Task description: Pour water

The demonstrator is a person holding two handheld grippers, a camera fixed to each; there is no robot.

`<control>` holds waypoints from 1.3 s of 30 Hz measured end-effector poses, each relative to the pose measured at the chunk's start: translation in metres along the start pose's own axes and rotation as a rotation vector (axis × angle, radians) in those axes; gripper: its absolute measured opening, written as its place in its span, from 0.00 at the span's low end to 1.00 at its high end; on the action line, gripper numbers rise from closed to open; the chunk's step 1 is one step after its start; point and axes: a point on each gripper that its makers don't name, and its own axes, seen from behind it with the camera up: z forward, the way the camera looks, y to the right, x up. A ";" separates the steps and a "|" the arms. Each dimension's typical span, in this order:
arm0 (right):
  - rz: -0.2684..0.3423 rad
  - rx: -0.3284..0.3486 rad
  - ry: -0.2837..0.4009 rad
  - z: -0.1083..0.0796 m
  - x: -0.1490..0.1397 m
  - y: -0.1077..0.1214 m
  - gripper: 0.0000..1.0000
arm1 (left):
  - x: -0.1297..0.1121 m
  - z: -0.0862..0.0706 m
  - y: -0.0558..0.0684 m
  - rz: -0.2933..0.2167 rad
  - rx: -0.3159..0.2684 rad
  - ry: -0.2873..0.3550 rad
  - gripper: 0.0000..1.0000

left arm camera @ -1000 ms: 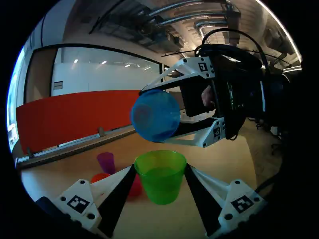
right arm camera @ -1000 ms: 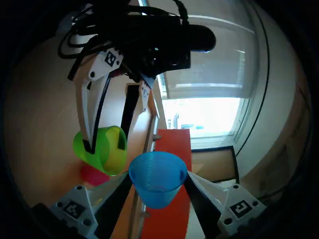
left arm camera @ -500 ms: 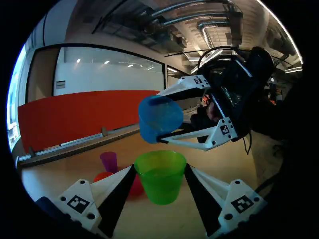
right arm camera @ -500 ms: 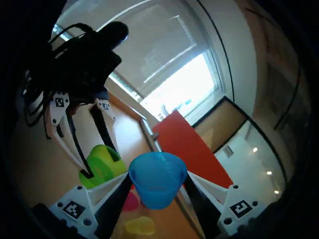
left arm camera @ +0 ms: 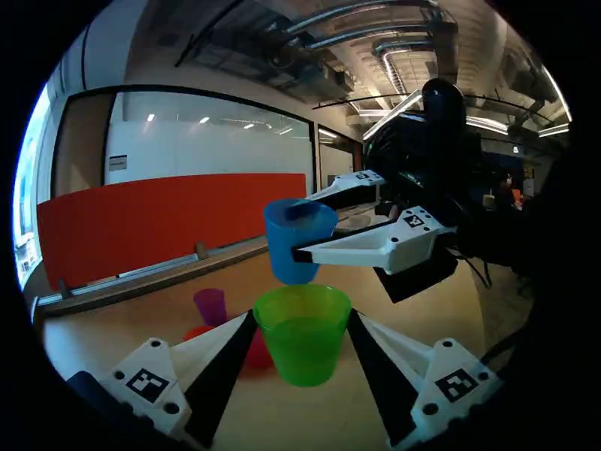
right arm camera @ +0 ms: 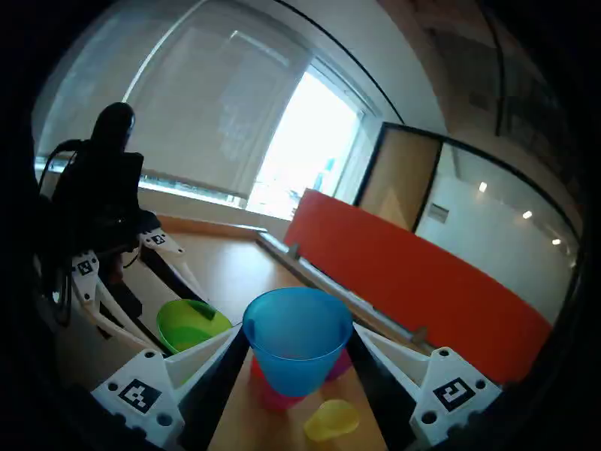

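Over the tabletop (left arm camera: 308, 417), the left hand-held gripper (left arm camera: 302, 317) clamps a green plastic cup (left arm camera: 302, 342) level so its water (left arm camera: 300, 362), seemingly inside, cannot spill; the right hand-held gripper (right arm camera: 298, 332) grips an upright blue plastic cup (right arm camera: 297, 353) nearby.

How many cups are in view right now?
5: green cup in the left tongs, blue cup in the right tongs, purple cup, red cup and a yellow cup on the table. Others may hide behind the tongs.

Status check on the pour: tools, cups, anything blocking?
Left tool shut on green cup. Right tool shut on blue cup, upright, higher than green cup. Pink cup, yellow cup on table, not between them.
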 end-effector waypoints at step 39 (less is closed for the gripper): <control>0.279 0.090 -0.201 -0.018 -0.084 -0.004 0.90 | -0.030 -0.018 -0.056 -0.028 0.165 -0.074 0.87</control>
